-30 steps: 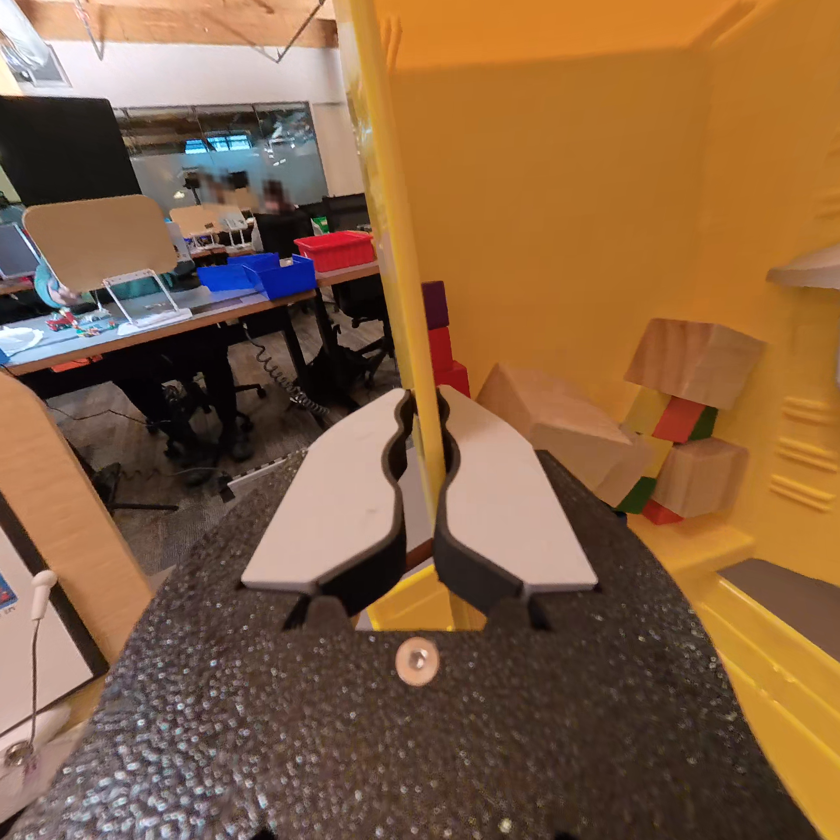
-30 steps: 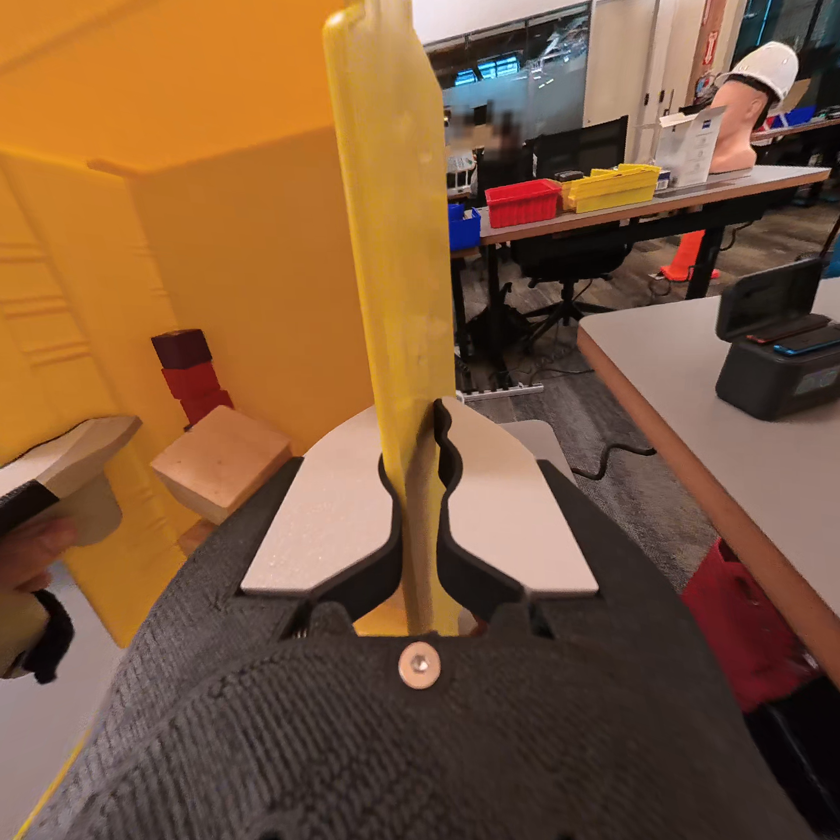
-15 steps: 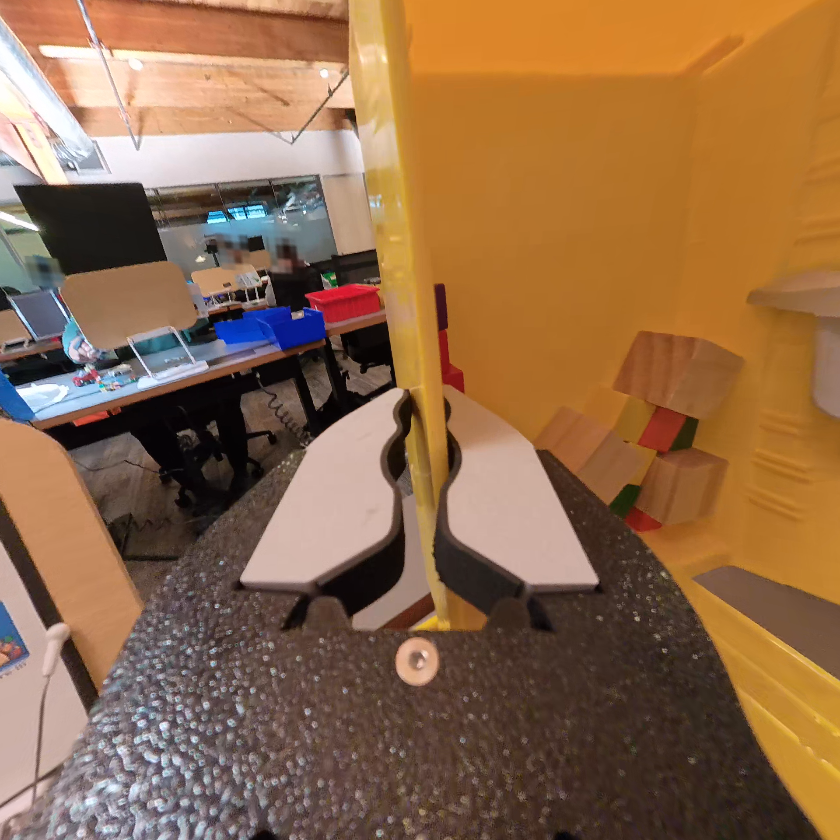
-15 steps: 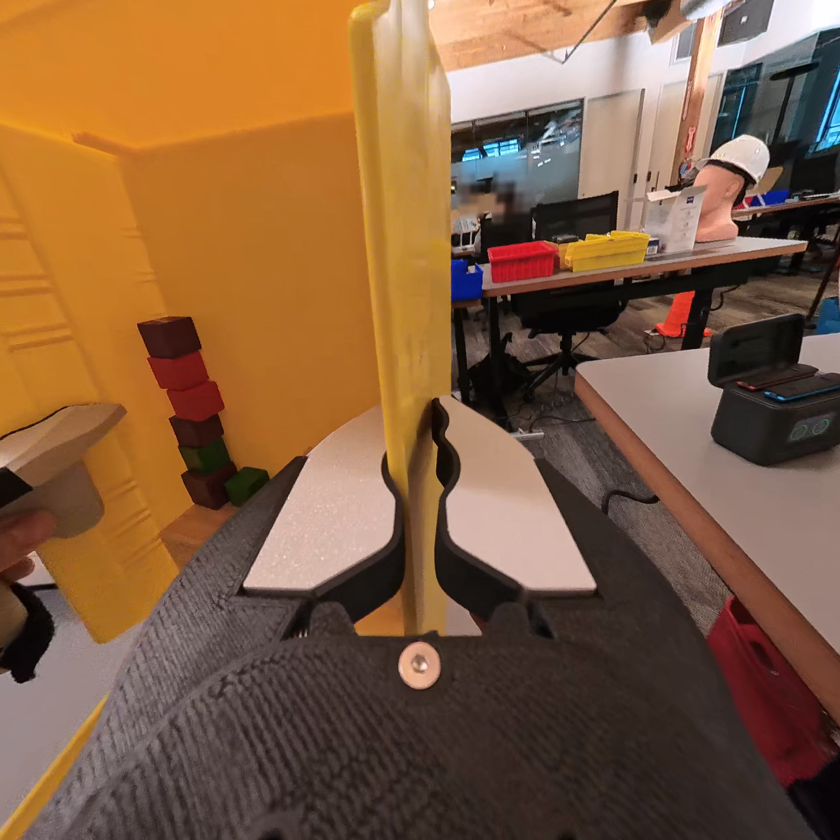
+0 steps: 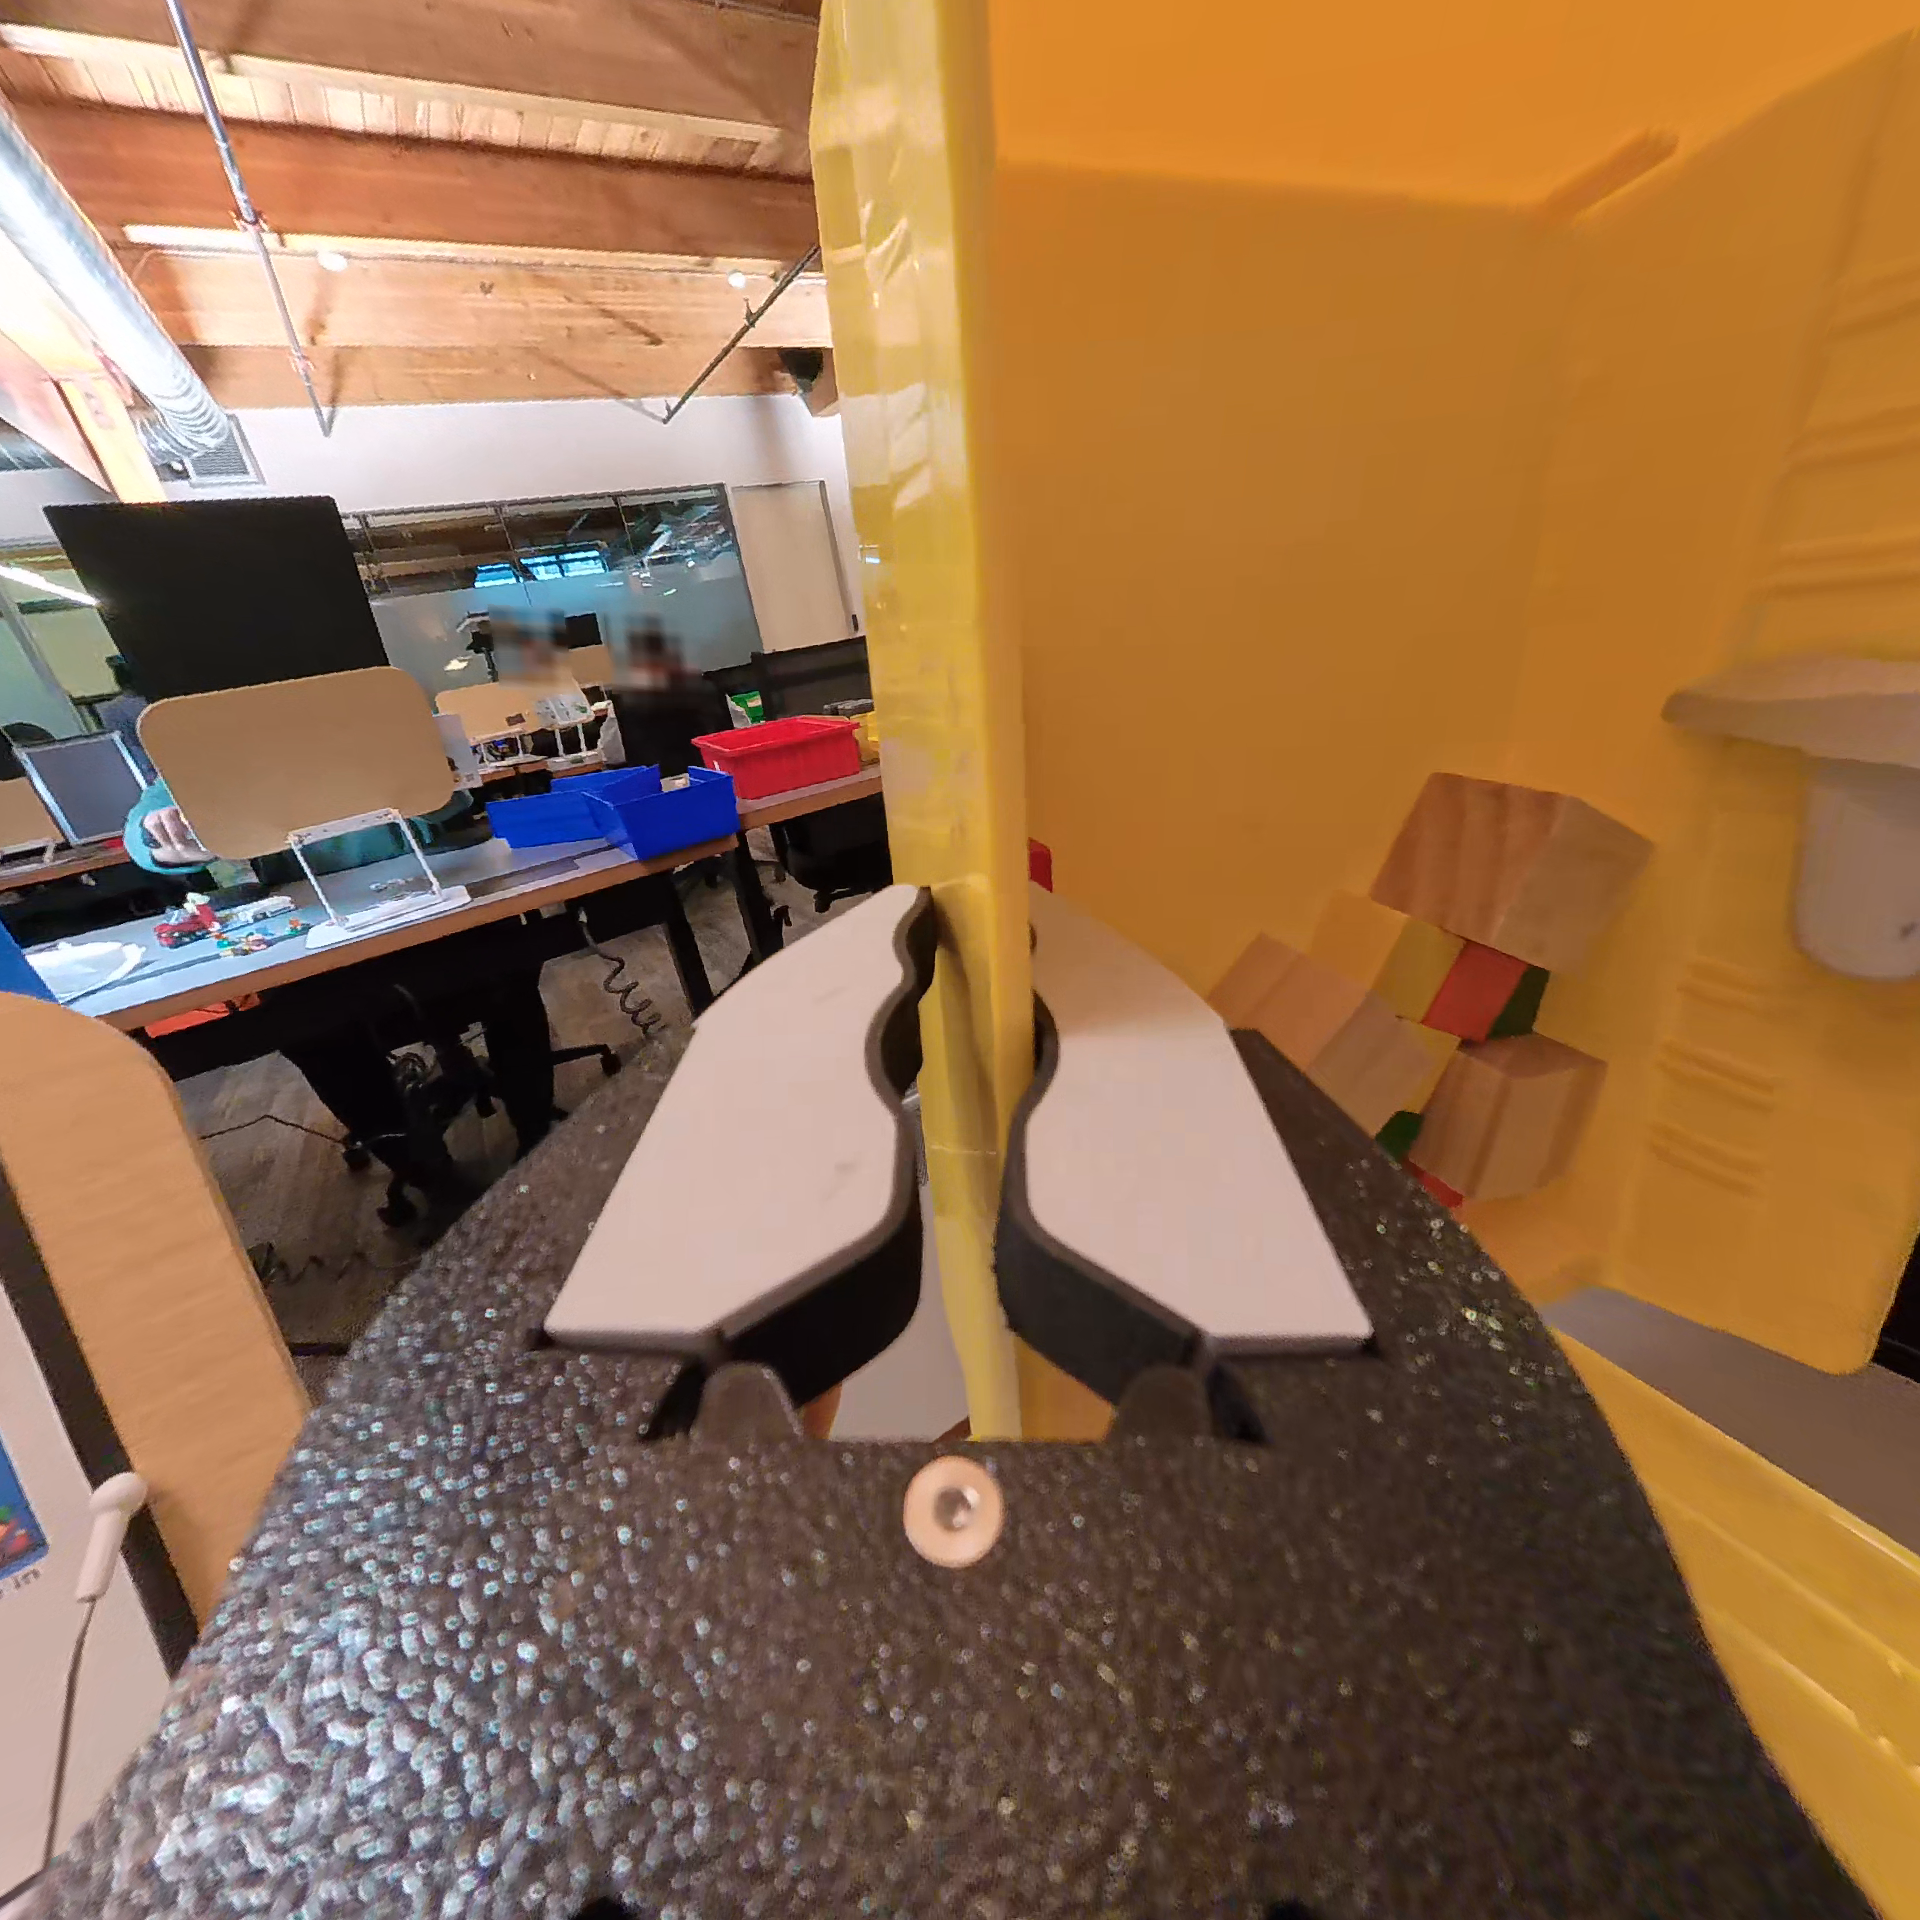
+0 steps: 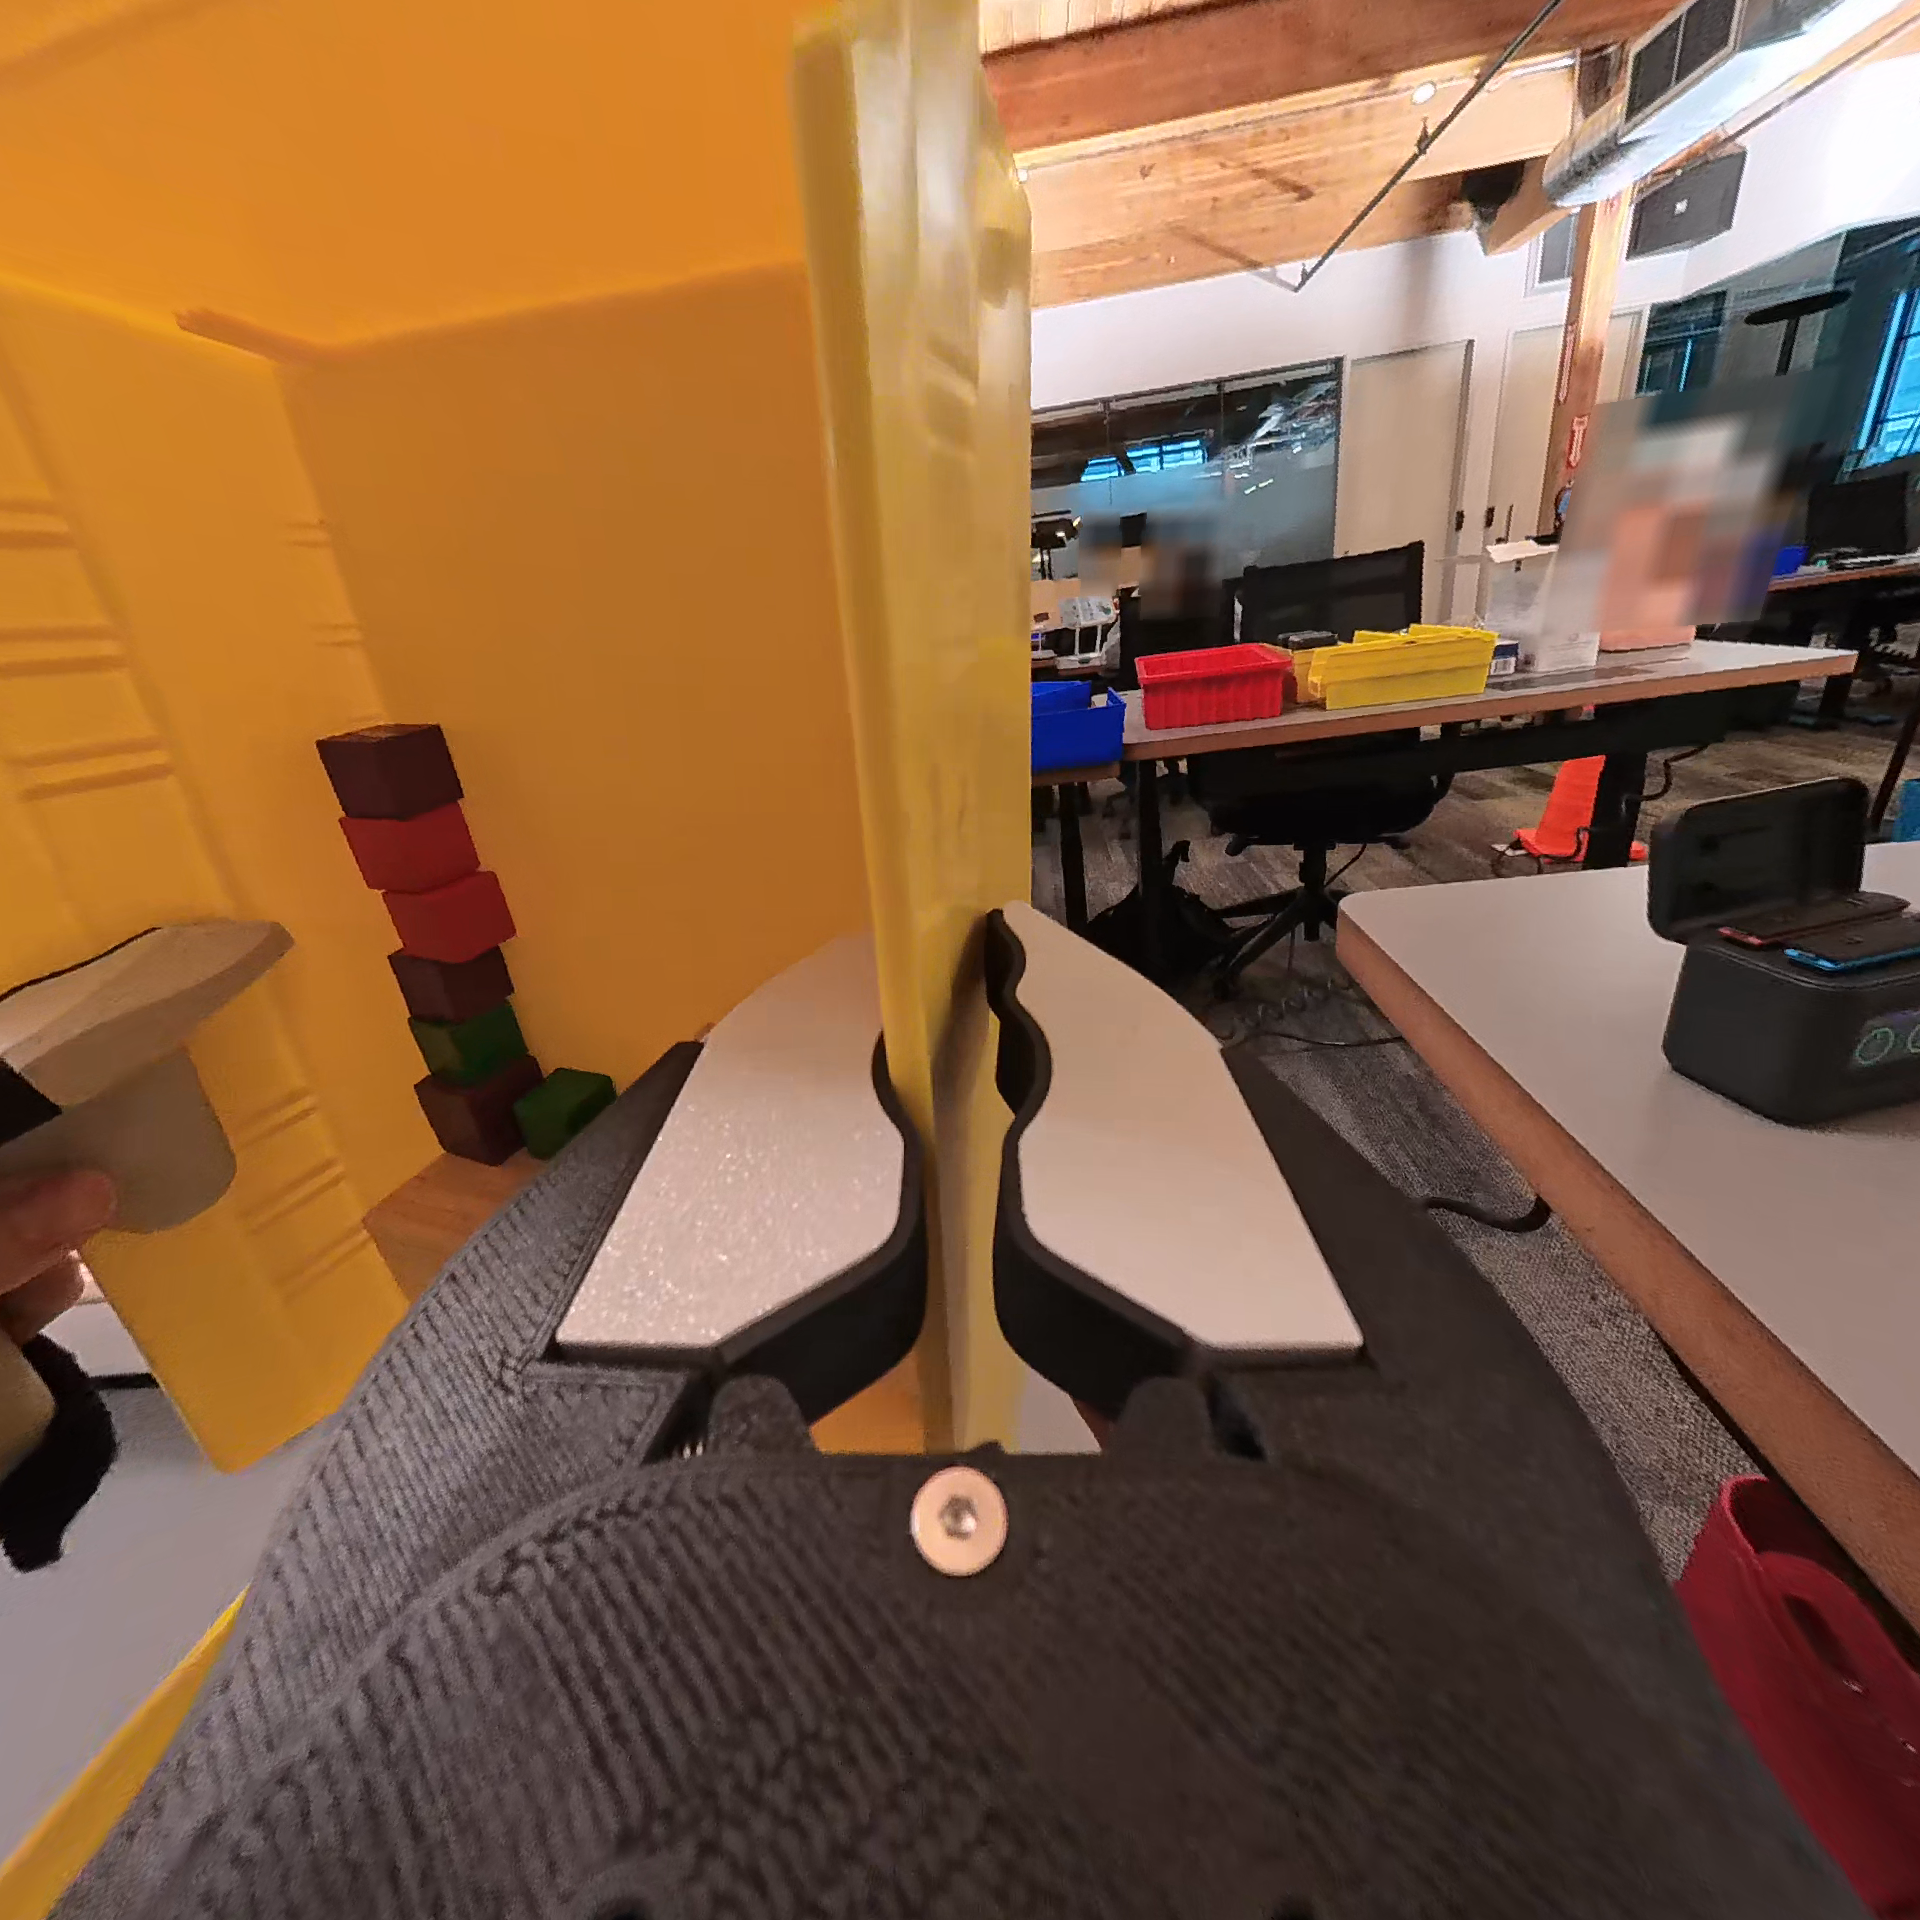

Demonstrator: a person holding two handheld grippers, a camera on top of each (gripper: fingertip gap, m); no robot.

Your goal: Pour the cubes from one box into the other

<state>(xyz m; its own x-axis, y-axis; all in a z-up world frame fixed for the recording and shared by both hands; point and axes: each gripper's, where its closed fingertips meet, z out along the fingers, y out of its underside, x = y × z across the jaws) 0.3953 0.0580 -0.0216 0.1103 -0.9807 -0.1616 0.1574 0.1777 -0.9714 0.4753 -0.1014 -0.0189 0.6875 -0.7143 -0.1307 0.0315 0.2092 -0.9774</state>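
Left wrist view: my left claw point(image 5: 961, 1049) is clamped on one side wall of the yellow box point(image 5: 1278, 582), which fills the right half of the frame, tipped up on end. Wooden and coloured cubes point(image 5: 1475, 977) sit piled at centre right inside it, so the pour looks mid-way, cubes not out yet. A second yellow rim point(image 5: 1766, 1558) at lower right is likely the receiving box; its contents are hidden. The other claw's finger point(image 5: 1808, 696) shows at right edge.

Right wrist view: my right claw point(image 6: 956, 1060) is pinched on the opposite wall, frame centre. Small dark, red and green cubes point(image 6: 436, 935) line up at centre left inside. Grey worktop point(image 6: 1662, 1091) at right carries a black case point(image 6: 1787, 987).

Pose: both claws point forward and level, gripping opposite walls. More tilt looks needed to empty it.
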